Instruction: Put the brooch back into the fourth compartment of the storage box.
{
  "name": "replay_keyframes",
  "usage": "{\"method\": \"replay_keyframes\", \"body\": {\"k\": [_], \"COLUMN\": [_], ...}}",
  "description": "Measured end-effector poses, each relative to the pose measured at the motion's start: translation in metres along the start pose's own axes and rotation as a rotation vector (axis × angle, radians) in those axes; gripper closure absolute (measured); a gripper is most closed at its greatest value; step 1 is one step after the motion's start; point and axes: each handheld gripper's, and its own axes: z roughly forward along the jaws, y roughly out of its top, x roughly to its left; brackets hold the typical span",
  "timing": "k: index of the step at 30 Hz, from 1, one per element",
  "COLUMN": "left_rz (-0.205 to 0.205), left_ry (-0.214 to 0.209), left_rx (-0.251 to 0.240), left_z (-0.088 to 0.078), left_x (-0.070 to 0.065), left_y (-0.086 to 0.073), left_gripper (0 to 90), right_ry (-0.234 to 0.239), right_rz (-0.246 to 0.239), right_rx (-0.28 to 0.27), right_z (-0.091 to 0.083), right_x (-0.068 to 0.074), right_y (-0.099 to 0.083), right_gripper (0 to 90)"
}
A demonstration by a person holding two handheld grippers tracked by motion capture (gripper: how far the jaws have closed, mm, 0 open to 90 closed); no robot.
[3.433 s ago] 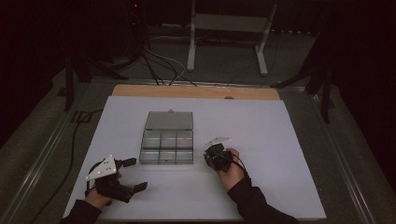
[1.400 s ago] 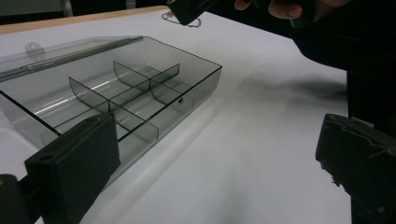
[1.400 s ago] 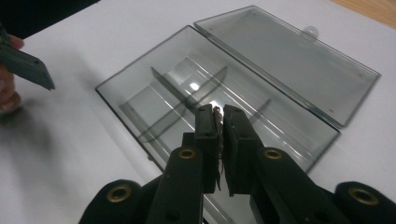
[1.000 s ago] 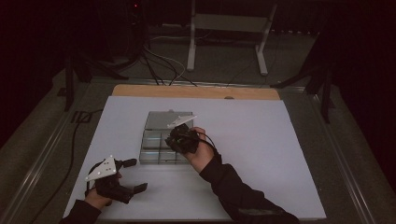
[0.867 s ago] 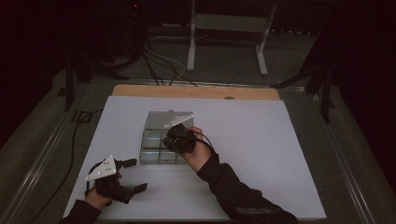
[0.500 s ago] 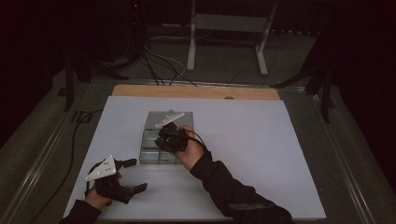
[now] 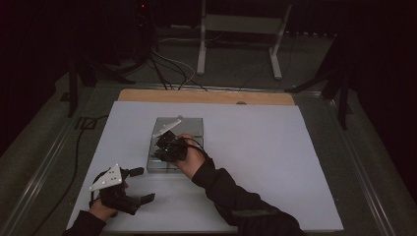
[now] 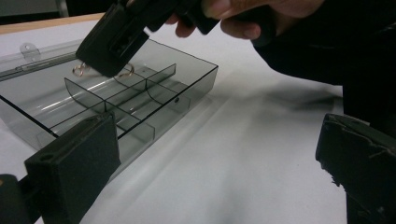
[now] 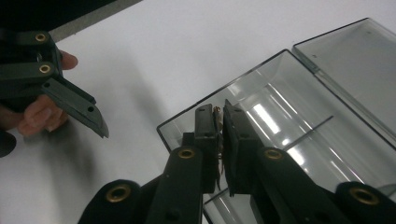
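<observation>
The right gripper (image 9: 219, 122), jaws pressed nearly together on a small copper wire hook (image 8: 80, 70), hangs over the clear divided box (image 7: 192, 127), placing it. Next: lower into a far compartment, release. The hook seems to run lengthwise along the jaws, pointing boxward. The left gripper (image 7: 142, 186) rests wide open, empty, nearside of the box.

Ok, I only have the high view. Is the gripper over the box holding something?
Observer: Yes. The right gripper is shut on a small coppery wire hook.
Operator: Is the hook inside the box yet?
Observer: The left gripper view shows it hanging over the dividers of the clear box. I cannot tell whether it touches them.
Operator: And the other gripper?
Observer: The left gripper is open, with nothing between its jaws.
</observation>
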Motion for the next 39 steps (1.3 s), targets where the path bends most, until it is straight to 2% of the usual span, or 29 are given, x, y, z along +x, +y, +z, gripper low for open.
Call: {"method": "replay_keyframes", "body": {"k": [4,12,15,20,23,25,29,33,36,39], "left_rz": [-0.003,-0.001,-0.005,-0.002,-0.002,-0.002,0.0,-0.001,-0.002,0.001], "left_ry": [-0.004,-0.005,-0.006,-0.006,-0.005,-0.005,-0.004,-0.004,-0.003,-0.003], "left_rx": [0.0,0.0,-0.001,-0.001,0.0,-0.001,0.001,0.001,0.0,0.005], "left_z": [0.0,0.0,0.0,0.0,0.0,0.0,0.0,0.0,0.001,0.001], "left_x": [0.0,0.0,0.0,0.0,0.0,0.0,0.001,0.0,0.0,0.0], "left_y": [0.0,0.0,0.0,0.0,0.0,0.0,0.0,0.0,0.0,0.0], "left_gripper": [1.2,1.2,1.3,1.2,1.2,1.2,1.3,1.2,1.2,1.2], "right_ry": [0.015,0.048,0.046,0.056,0.06,0.054,0.039,0.032,0.045,0.078], "right_rz": [-0.022,-0.037,-0.058,-0.058,-0.051,-0.054,-0.02,-0.029,-0.033,-0.044], "right_rx": [0.024,0.071,0.092,0.111,0.113,0.11,0.071,0.041,0.036,0.03], "right_z": [0.008,0.022,0.026,0.03,0.031,0.029,0.018,0.005,-0.003,-0.01], "right_x": [0.0,-0.003,-0.005,-0.007,-0.009,-0.01,-0.013,-0.014,-0.017,-0.019], "right_y": [0.001,0.004,0.005,0.006,0.006,0.006,0.009,0.009,0.007,0.001], "right_gripper": [84.9,84.7,84.6,84.1,79.8,73.6,53.9,36.1,25.0,15.0]}}
